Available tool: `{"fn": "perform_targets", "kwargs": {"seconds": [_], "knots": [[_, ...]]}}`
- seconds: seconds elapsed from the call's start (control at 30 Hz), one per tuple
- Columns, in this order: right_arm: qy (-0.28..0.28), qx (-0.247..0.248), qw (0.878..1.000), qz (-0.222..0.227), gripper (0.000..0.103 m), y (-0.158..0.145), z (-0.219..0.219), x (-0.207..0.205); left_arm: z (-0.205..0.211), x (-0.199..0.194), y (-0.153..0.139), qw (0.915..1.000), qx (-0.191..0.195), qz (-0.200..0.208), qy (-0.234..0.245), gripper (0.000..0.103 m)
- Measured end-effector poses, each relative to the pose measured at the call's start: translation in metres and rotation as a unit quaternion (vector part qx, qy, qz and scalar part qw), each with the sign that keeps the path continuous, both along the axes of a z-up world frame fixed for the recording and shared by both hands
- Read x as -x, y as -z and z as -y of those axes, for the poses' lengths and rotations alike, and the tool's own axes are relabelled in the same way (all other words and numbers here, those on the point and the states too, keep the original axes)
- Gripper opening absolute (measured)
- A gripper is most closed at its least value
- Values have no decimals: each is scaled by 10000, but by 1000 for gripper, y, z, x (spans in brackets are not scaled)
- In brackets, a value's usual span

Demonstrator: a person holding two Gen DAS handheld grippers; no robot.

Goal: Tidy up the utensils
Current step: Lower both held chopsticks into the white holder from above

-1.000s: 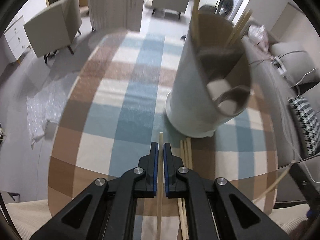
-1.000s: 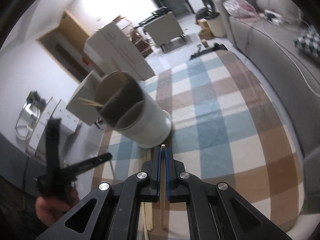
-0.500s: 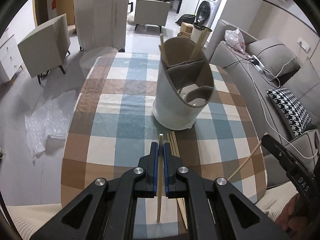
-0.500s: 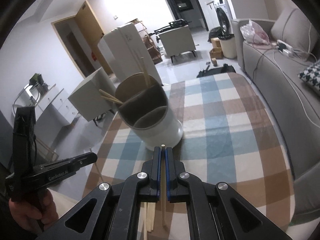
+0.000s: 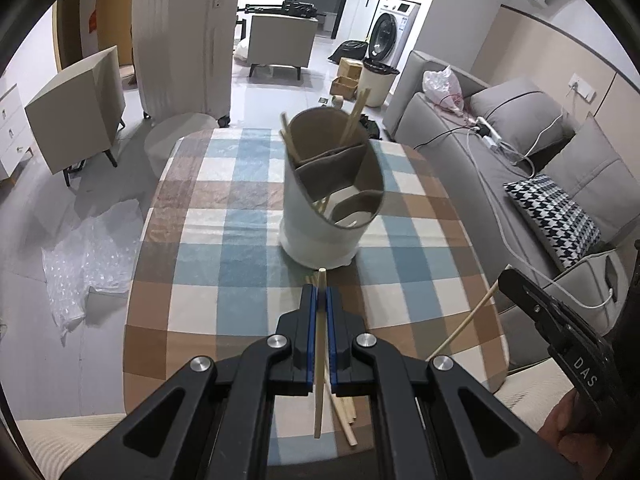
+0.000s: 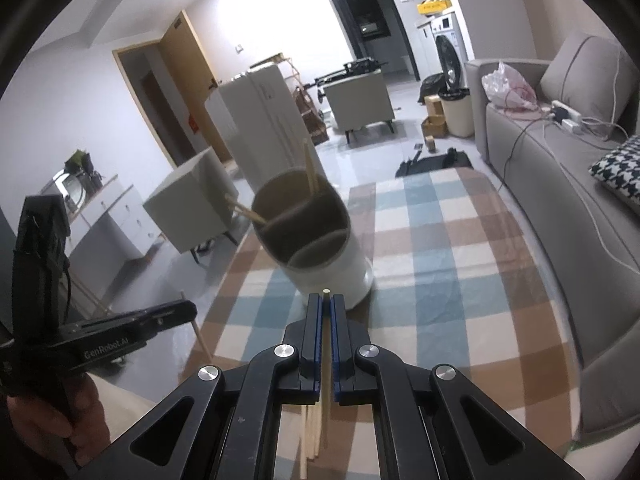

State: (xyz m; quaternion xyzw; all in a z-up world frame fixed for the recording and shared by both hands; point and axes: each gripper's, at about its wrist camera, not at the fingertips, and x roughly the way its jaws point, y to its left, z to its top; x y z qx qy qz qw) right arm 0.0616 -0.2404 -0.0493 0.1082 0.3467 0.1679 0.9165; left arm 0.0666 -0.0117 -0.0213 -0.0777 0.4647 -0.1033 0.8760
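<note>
We hold one chopstick in each gripper. The left gripper (image 5: 319,300) is closed tight on a chopstick (image 5: 319,360), its tip sticking out just past the pads and its long end hanging under the jaws. The right gripper (image 6: 327,308) is closed the same way on a second chopstick (image 6: 326,360). The holder (image 5: 332,200), a white cup w/ brown dividers, stands upright on the checked table (image 5: 224,240), in front of both grippers; some chopsticks already lean in its far compartment. A few loose chopsticks (image 5: 342,412) lie on the cloth below the left gripper. We judge the step as carry-to-holder, approx. mid-task. Next we need to turn each stick upright over a compartment, then open the jaws.
</note>
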Motion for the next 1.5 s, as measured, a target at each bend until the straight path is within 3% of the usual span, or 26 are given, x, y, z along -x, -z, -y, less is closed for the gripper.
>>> {"fn": "perform_targets", "kwargs": {"seconds": [0.5,0.63,0.93,1.2,1.5], "knots": [[-152,-97,9981,585,3,-60,8,-27,0,-24,-71,9970,598,484,27,0],[-353,-5,9963,782,3,-78,0,-45,-5,-42,-86,9941,937,551,26,0],[-628,23,9905,1219,3,-126,-21,-107,-23,-84,-122,9882,1118,1019,-230,0],[-1028,187,9847,1395,3,-150,-52,-156,-54,-119,-130,9799,1354,1333,-611,0],[-1458,411,9801,1280,3,-136,-86,-193,-59,-146,-105,9792,1270,1358,-815,0]]}}
